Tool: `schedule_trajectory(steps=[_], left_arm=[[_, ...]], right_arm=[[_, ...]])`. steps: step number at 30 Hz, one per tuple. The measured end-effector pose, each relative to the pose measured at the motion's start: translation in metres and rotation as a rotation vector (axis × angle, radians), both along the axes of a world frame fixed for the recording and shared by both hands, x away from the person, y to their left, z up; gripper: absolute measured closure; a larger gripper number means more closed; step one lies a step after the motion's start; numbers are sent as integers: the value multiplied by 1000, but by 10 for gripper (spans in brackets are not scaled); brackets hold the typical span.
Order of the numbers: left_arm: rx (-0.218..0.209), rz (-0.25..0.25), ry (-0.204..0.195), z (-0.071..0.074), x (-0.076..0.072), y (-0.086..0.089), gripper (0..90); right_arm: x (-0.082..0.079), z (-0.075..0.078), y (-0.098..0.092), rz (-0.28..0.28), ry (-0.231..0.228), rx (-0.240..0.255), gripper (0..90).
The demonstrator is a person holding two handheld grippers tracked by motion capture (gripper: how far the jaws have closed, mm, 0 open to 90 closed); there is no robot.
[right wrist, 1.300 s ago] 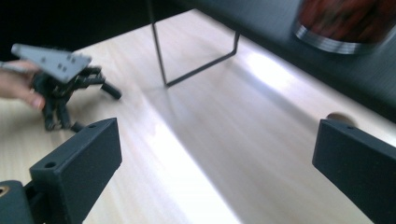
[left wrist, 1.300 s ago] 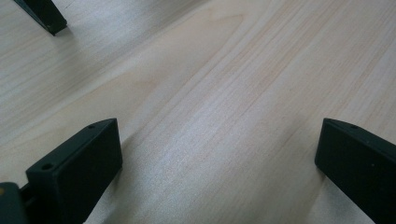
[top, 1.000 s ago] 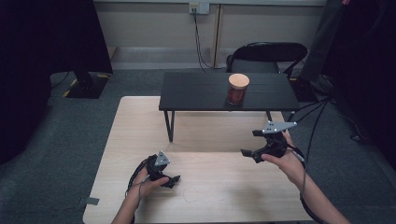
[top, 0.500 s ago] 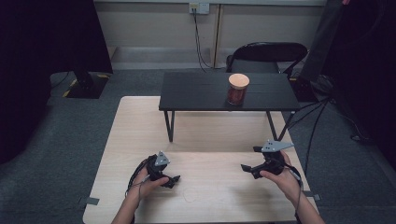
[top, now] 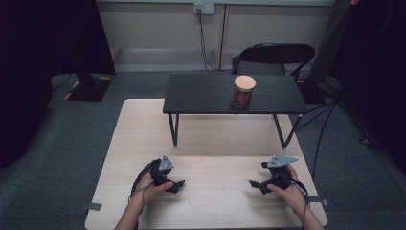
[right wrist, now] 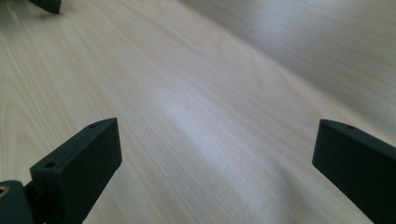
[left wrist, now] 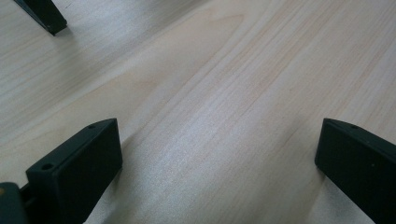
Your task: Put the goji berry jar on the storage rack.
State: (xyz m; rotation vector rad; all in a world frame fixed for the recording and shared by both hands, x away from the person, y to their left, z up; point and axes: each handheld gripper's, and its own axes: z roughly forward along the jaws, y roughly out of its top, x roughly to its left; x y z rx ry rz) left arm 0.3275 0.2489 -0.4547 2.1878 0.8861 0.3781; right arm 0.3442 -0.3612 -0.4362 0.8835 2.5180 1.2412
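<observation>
Nothing started as far as I can judge: left gripper [top: 173, 183] and right gripper [top: 261, 184] rest low on the wooden table [top: 215, 139], jaws apart and empty; lidded jar [top: 244, 91] untouched at 12 o'clock on the black side table [top: 201, 96].

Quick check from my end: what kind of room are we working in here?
Probably a lab or a recording room, not a home. The light wooden table stands on grey carpet, a black folding chair sits behind it, and dark curtains hang at the sides, with a wall socket above a cable.
</observation>
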Motion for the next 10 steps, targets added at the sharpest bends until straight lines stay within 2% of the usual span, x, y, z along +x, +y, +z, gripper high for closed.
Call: schedule_trajectory(steps=[5, 10], left_arm=[[0, 0, 0, 0, 0, 0, 0], [0, 0, 0, 0, 0, 0, 0]], right_arm=[[-2, -4, 0, -15, 4, -5, 5], [-3, -1, 2, -19, 9, -41, 4]])
